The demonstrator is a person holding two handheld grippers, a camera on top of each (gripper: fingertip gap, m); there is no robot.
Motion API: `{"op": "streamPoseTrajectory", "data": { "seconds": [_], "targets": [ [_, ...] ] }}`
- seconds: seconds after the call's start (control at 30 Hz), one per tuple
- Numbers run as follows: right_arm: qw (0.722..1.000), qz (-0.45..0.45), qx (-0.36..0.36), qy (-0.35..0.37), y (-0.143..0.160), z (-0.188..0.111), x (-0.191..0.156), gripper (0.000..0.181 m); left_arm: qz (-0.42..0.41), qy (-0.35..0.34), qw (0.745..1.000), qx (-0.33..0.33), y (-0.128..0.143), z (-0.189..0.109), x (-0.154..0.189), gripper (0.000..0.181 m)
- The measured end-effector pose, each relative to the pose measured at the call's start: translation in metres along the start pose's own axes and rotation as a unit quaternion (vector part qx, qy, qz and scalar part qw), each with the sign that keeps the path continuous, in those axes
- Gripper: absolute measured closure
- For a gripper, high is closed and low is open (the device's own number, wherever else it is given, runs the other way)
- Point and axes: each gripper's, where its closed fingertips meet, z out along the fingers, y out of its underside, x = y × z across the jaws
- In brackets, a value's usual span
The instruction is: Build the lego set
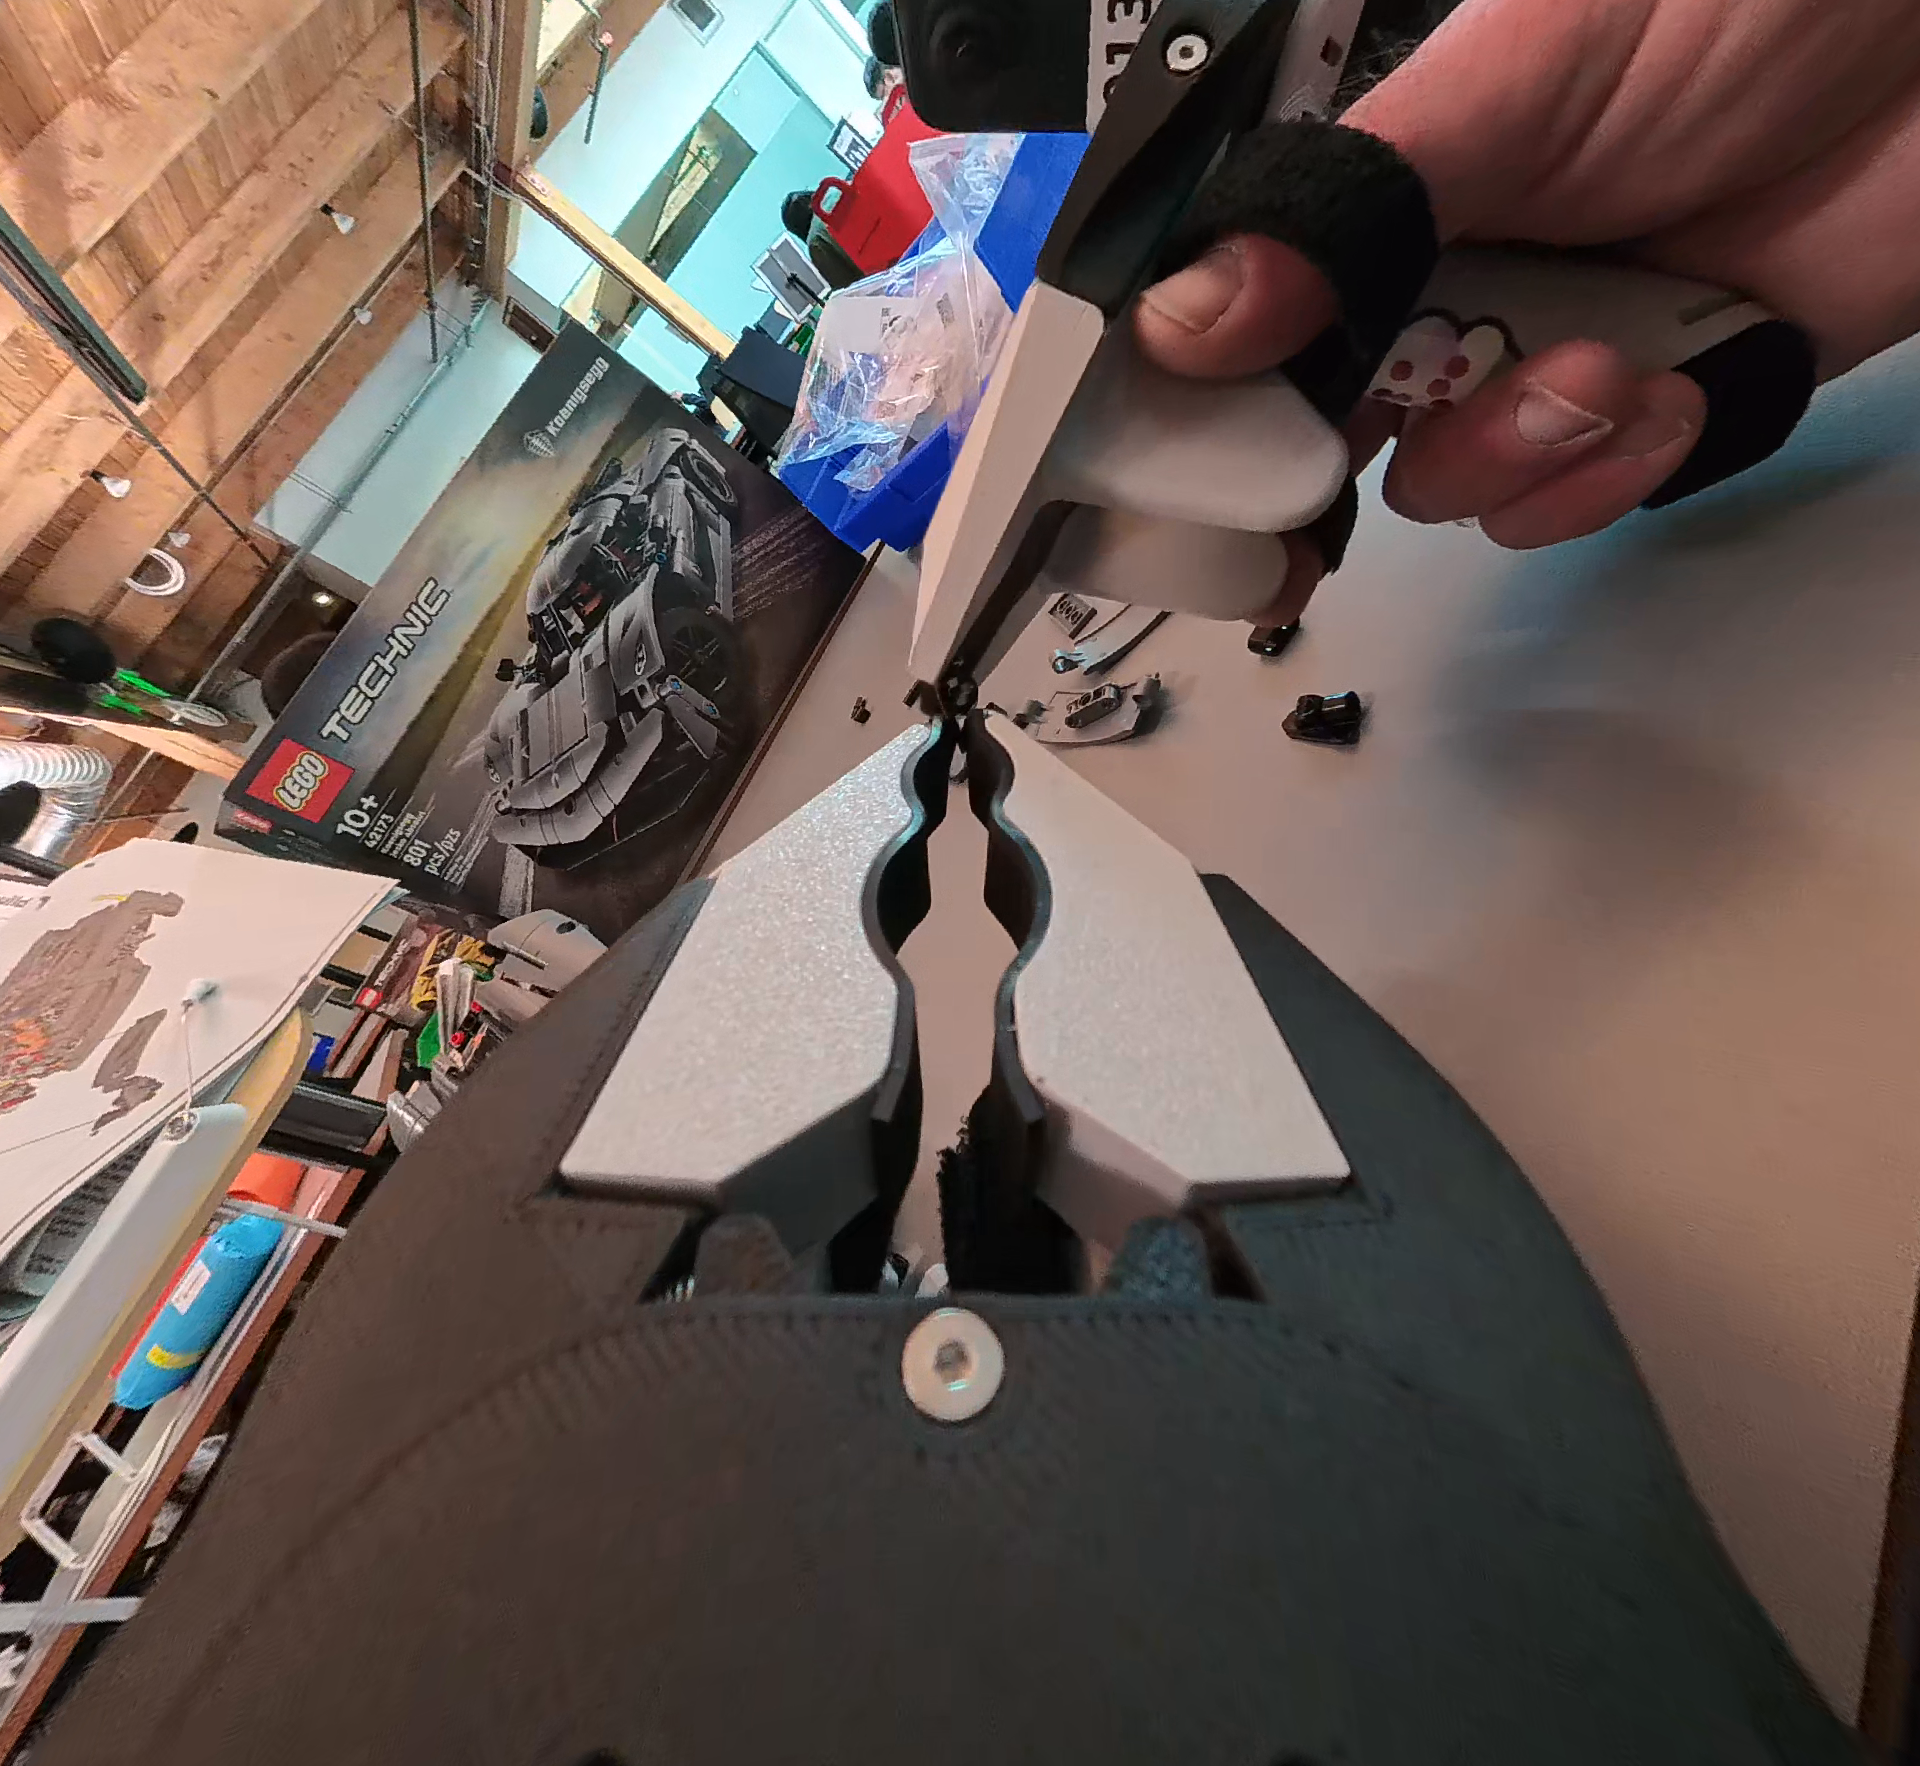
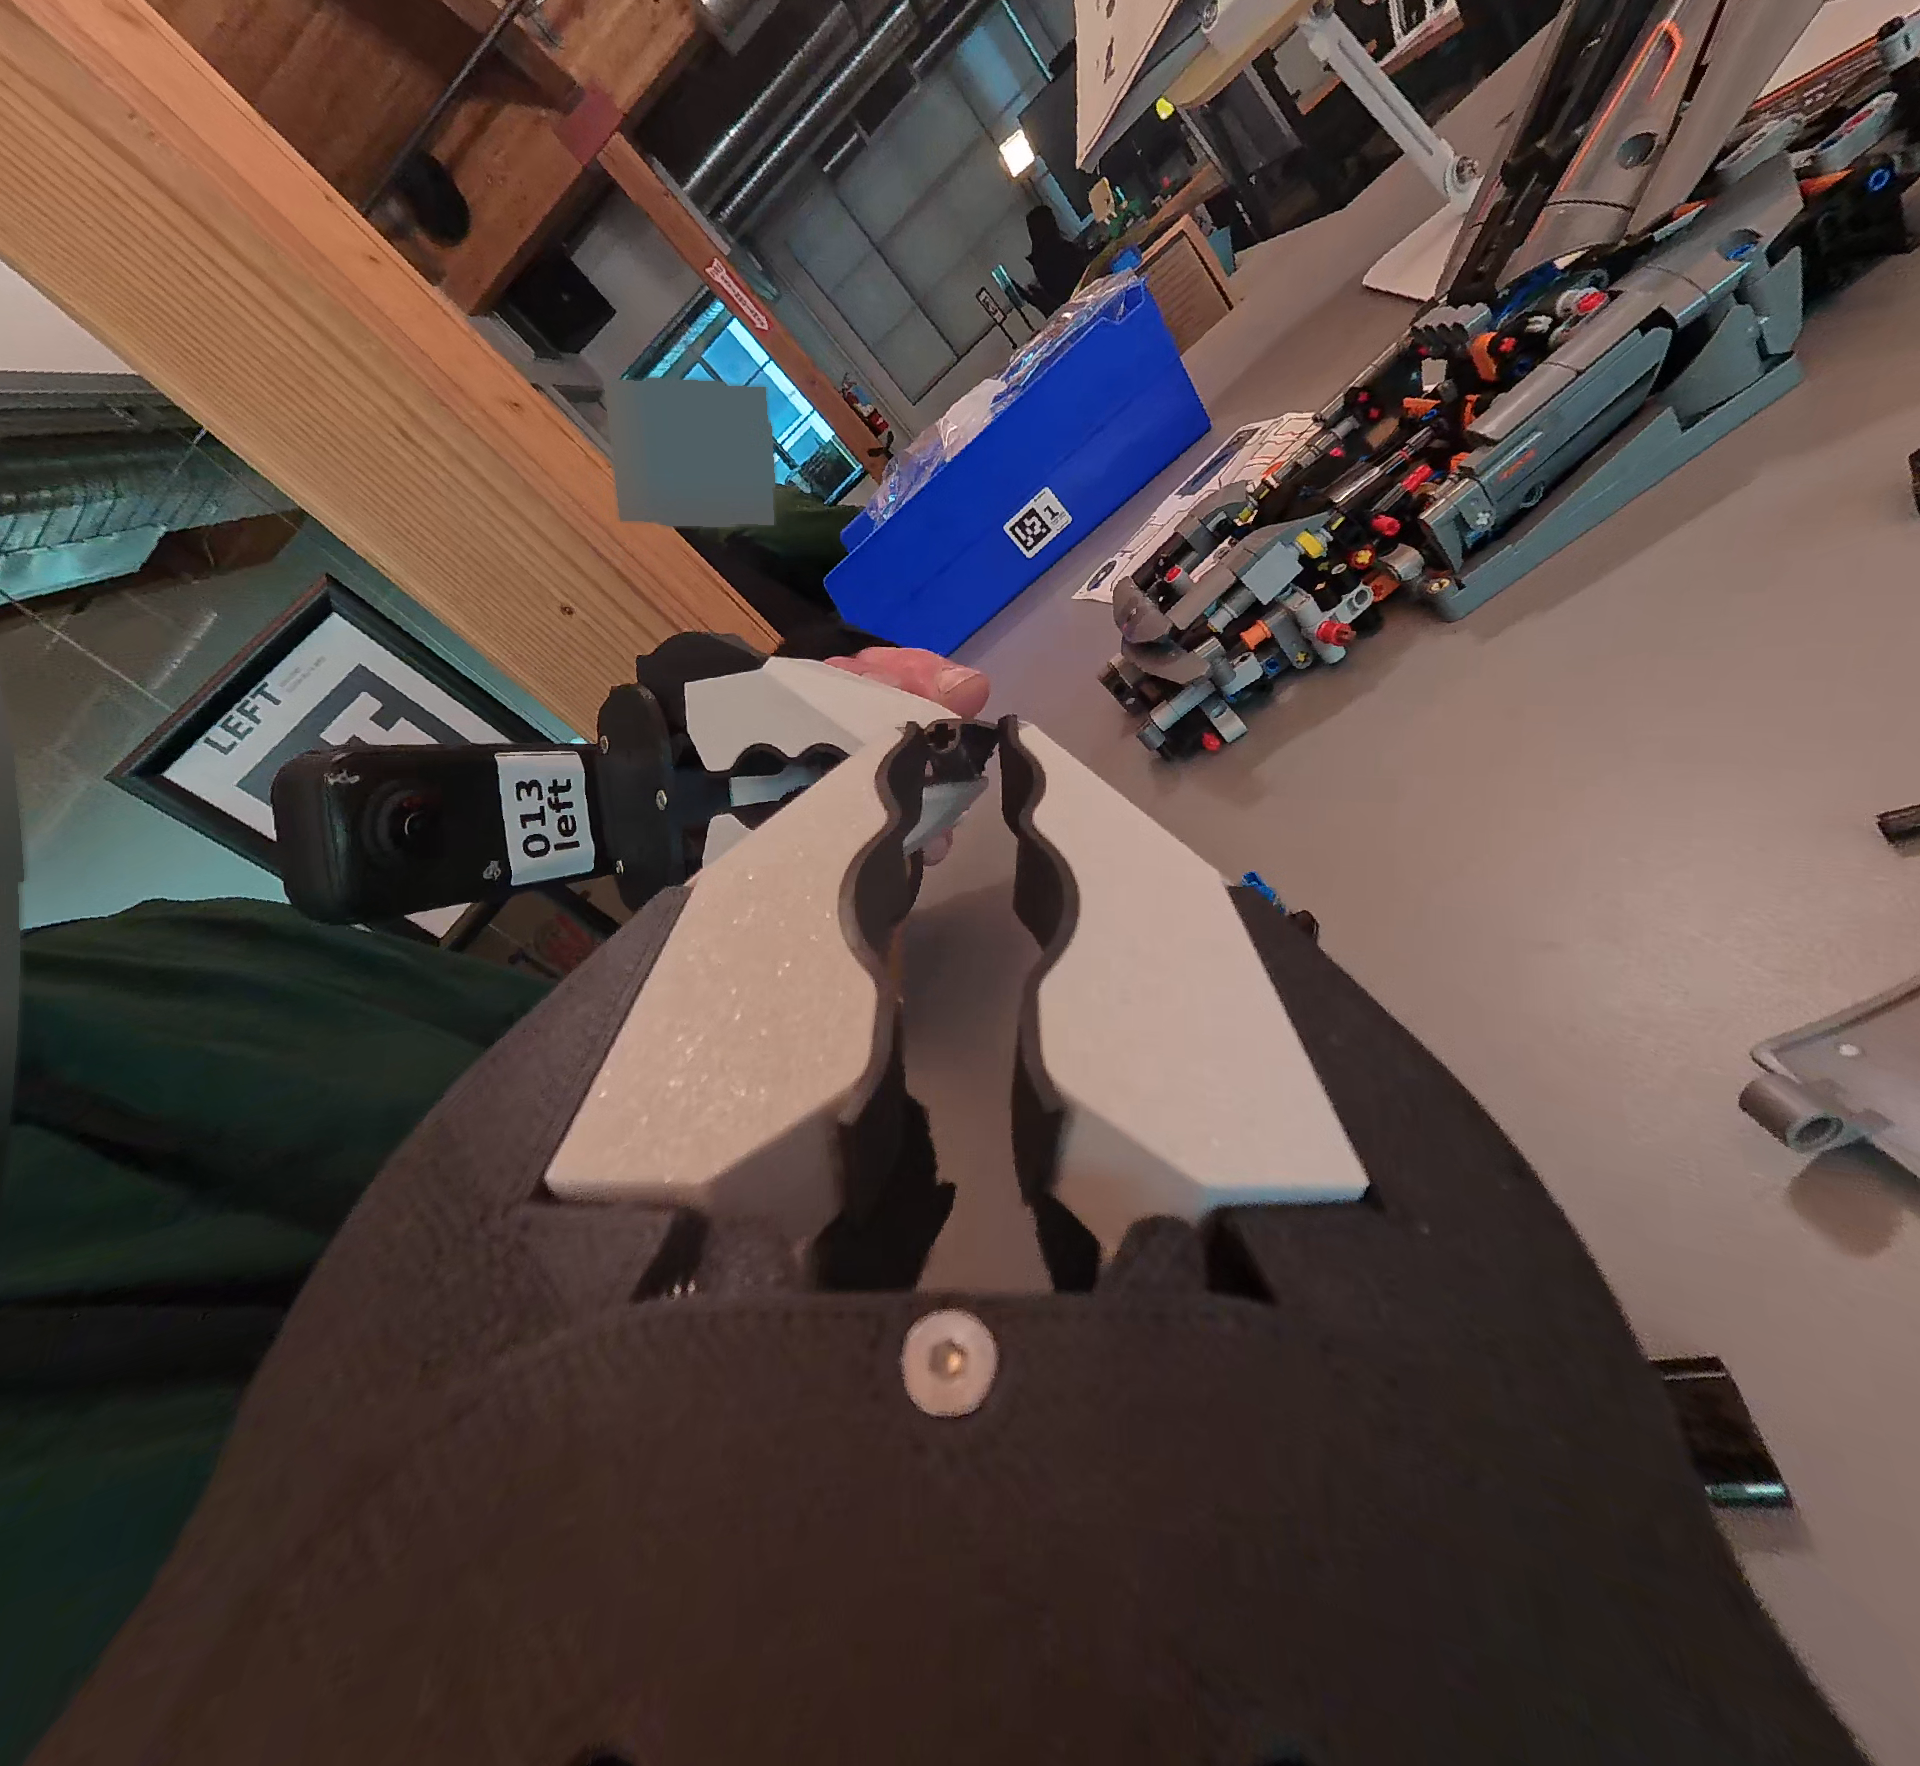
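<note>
In the left wrist view my left gripper (image 1: 954, 731) has its tips nearly together on a small black Lego piece (image 1: 957, 696) just above the grey table (image 1: 1558, 989). My right gripper (image 1: 938, 674), held by a hand (image 1: 1621, 158), comes down from the upper right and meets the same spot. In the right wrist view my right gripper (image 2: 958, 729) is shut on a small black piece with a cross hole (image 2: 951, 737). The left gripper (image 2: 935, 807) reaches in from the left, its tip under the right one's fingers. The partly built grey car model (image 2: 1455, 490) lies farther off.
A Lego set box (image 1: 499, 677) and a blue bin of plastic bags (image 1: 904, 407) (image 2: 1018, 490) stand at the table's far side. An instruction booklet (image 1: 135, 989) rests on a stand. Loose grey and black parts (image 1: 1091, 708) (image 1: 1322, 715) (image 2: 1849, 1082) lie on the table. My left and right fingertips are right by each other. Left tips and right tips are each some 15 cm from the partly built grey car model (image 2: 1455, 490).
</note>
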Motion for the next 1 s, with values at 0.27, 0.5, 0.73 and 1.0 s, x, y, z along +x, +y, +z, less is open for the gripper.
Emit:
{"op": "streamPoseTrajectory", "data": {
  "seconds": [0.27, 0.5, 0.73, 1.0],
  "targets": [
    [1.000, 0.007, -0.004, -0.008, 0.000, -0.001, 0.000, 0.168, -0.003, 0.006, 1.000, 0.005, 0.002, 0.000, 0.000, 0.181],
    [1.000, 0.012, -0.001, -0.009, 0.000, -0.001, 0.001, 0.169, -0.004, 0.009, 1.000, 0.010, 0.002, 0.000, 0.000, 0.181],
    [0.999, -0.020, -0.023, 0.045, 0.005, -0.004, 0.014, 0.169, -0.050, 0.056, 0.997, -0.016, 0.013, 0.000, 0.006, 0.158],
    [0.966, -0.095, -0.144, 0.192, 0.034, -0.010, 0.059, 0.169, -0.122, 0.197, 0.964, -0.132, 0.062, 0.002, 0.043, 0.143]
  ]
}}
